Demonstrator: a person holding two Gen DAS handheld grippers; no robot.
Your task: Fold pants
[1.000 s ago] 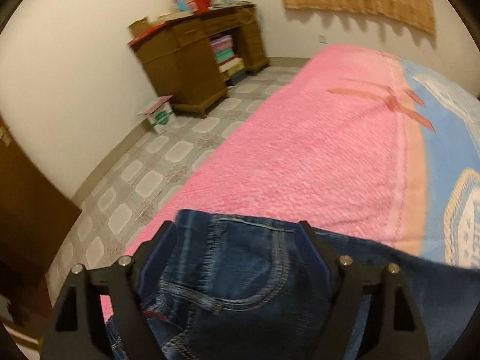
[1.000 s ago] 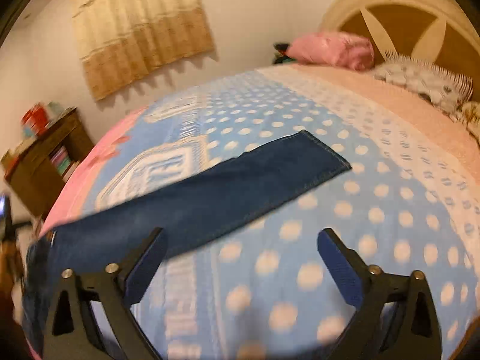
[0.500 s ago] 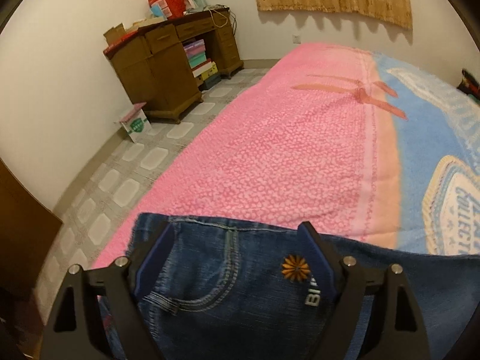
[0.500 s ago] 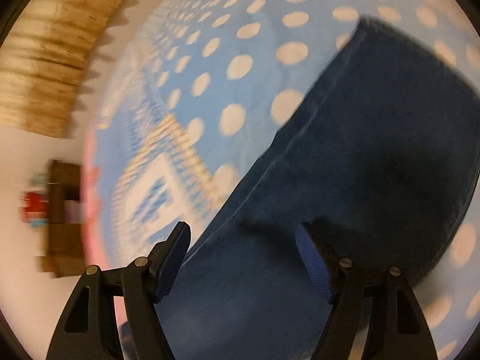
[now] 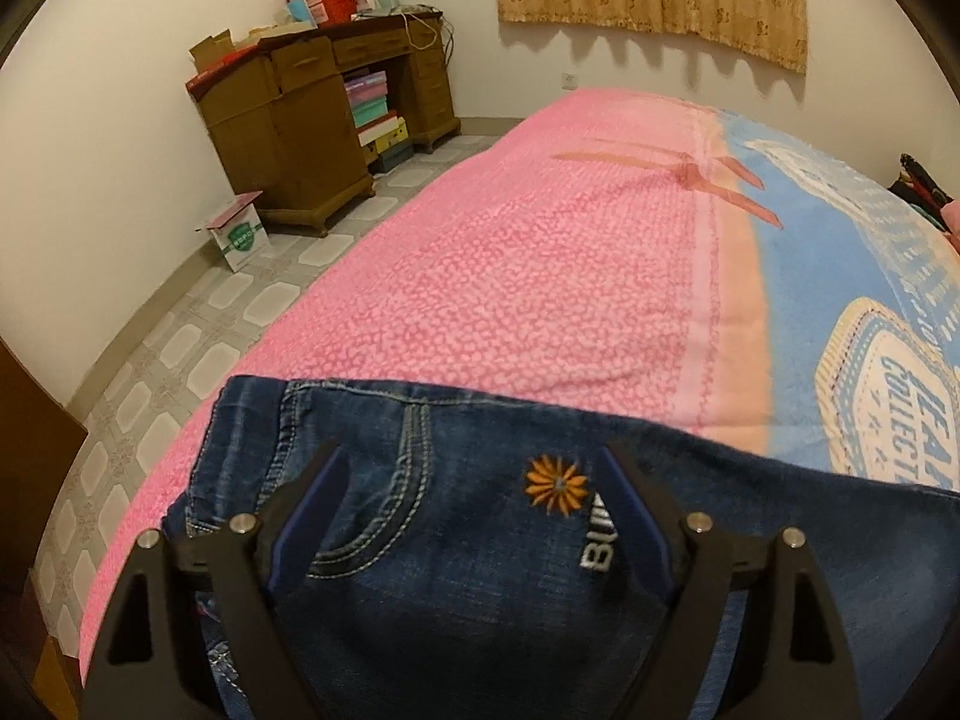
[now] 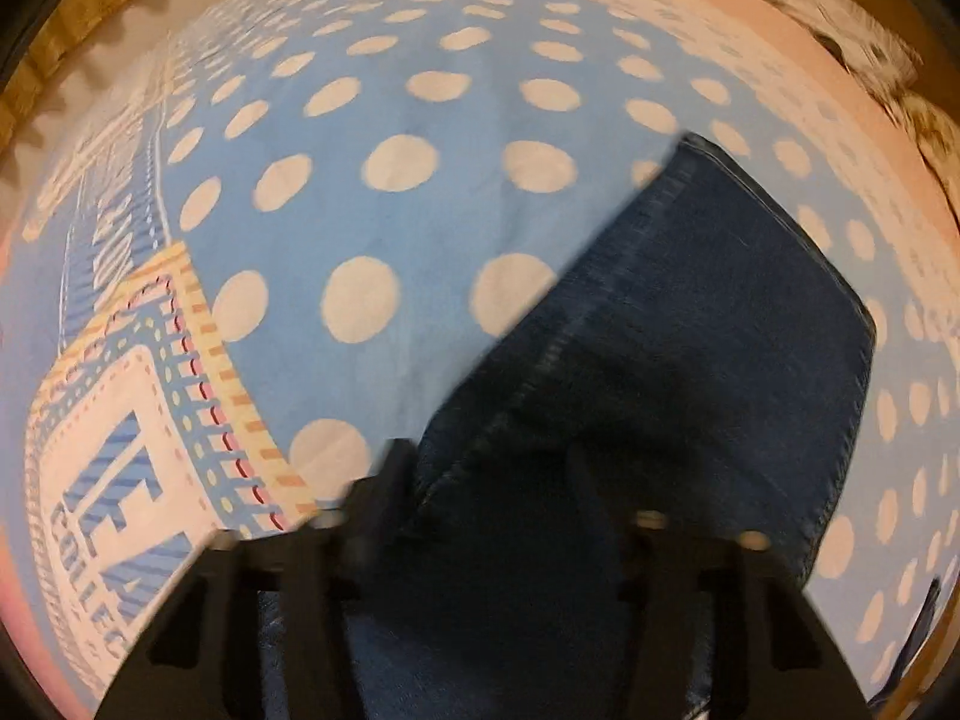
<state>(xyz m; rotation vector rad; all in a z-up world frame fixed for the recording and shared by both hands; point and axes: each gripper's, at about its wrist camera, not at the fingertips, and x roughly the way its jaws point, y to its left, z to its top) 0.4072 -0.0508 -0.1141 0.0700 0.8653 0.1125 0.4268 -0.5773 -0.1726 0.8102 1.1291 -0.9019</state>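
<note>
My right gripper (image 6: 486, 480) has dropped from high above the bed onto the leg end of the jeans (image 6: 690, 360); its fingers (image 6: 390, 480) have drawn in from their wide spread and now straddle the leg seam, though blur keeps me from telling whether they have actually pinched the denim. My left gripper (image 5: 474, 480) has barely moved: spread wide, grasping nothing, it hovers over the waist end, pocket stitching and an orange flower patch (image 5: 555, 480) between its fingers (image 5: 312, 492). The jeans lie stretched flat across the blanket (image 5: 540, 276). I judge the leg-to-waist fold is about to start.
</note>
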